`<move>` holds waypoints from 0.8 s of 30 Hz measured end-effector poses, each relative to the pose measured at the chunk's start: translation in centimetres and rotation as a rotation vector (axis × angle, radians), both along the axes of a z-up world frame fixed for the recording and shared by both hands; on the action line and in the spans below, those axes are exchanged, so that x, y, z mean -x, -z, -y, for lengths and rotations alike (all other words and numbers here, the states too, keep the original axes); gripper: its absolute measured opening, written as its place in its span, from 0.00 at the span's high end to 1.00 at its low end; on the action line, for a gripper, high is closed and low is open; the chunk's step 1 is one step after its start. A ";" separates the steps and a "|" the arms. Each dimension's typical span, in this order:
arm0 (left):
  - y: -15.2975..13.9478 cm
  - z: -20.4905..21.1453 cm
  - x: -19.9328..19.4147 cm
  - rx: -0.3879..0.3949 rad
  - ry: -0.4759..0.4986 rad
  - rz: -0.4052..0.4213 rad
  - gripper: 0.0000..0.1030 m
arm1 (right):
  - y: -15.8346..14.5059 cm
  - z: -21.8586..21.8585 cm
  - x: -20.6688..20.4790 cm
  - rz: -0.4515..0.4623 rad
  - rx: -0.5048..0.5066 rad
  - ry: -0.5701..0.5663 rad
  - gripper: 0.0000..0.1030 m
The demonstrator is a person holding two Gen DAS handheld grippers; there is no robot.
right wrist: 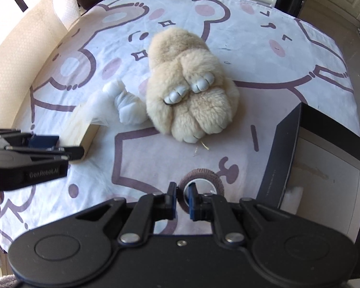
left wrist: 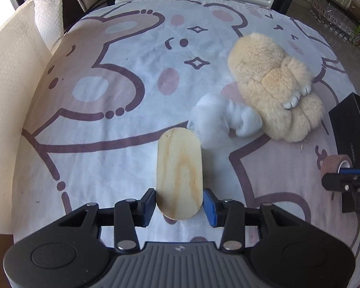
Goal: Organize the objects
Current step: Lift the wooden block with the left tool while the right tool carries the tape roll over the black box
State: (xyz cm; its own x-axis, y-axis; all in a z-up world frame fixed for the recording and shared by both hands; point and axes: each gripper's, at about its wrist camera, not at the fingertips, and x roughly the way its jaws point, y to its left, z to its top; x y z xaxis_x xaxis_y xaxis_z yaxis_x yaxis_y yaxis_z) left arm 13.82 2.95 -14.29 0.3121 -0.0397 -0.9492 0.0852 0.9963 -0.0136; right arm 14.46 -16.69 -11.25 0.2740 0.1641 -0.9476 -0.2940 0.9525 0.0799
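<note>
In the right wrist view the wooden board (right wrist: 82,129) was mostly hidden behind the left gripper (right wrist: 44,141) and a white gauzy bundle (right wrist: 118,103), so only a pale edge and one corner showed. The black box (right wrist: 285,148) was cut off at the right border, and something white lay in its inner corner, too small to identify. In the left wrist view the same box (left wrist: 350,129) appeared only as a dark corner, and the right gripper (left wrist: 348,180) entered from the right edge, only partly seen.

The left gripper (left wrist: 179,200) was clamped on the near rounded end of the wooden board (left wrist: 178,170), with one pad on each long edge. The right gripper (right wrist: 182,198) was nearly closed and pinched the wall of a roll of brown bandage tape (right wrist: 200,182), one finger outside the ring and one inside its hole.

The board was oval, and its long axis ran straight away from the left gripper, the far end touching or overlapping the white bundle. A small hole showed near that far end. The roll sat with its open hole facing the right camera, just beside the box. A beige plush toy (right wrist: 192,81) with grey-white paws lay in the middle of the cartoon-bear tablecloth (left wrist: 108,91), touching the white bundle.
</note>
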 end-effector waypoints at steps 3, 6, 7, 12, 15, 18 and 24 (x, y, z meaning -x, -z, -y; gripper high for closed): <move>0.3 0.0 0.9 -0.012 0.029 -0.051 0.58 | -0.6 -0.2 0.4 0.013 -0.008 -0.001 0.90; 0.4 -0.1 1.5 -0.009 0.038 -0.058 0.57 | -1.1 -0.4 0.7 0.024 -0.009 -0.005 0.90; 0.2 -0.2 1.5 -0.001 0.027 -0.050 0.57 | -1.2 -0.4 0.8 0.027 -0.010 -0.006 0.90; -0.5 -0.7 1.1 0.035 -0.043 0.023 0.54 | -1.3 -0.2 0.9 0.033 -0.005 -0.008 0.90; -0.4 -0.5 0.6 0.045 -0.065 0.029 0.53 | -1.1 0.0 0.9 0.028 0.001 -0.007 0.90; 0.2 -0.2 0.2 0.031 -0.060 0.013 0.53 | -0.9 0.3 0.7 0.024 0.002 -0.006 0.90; 0.8 -0.3 -0.4 0.024 -0.064 -0.019 0.56 | -0.6 0.4 0.5 0.018 0.007 -0.014 0.90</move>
State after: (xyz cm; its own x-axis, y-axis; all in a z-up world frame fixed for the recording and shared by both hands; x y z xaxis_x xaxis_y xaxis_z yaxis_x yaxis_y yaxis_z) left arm 14.22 3.24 -15.07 0.2971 -0.0433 -0.9539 0.0205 0.9990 -0.0390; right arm 14.01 -17.11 -10.62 0.2883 0.1614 -0.9439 -0.3087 0.9487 0.0679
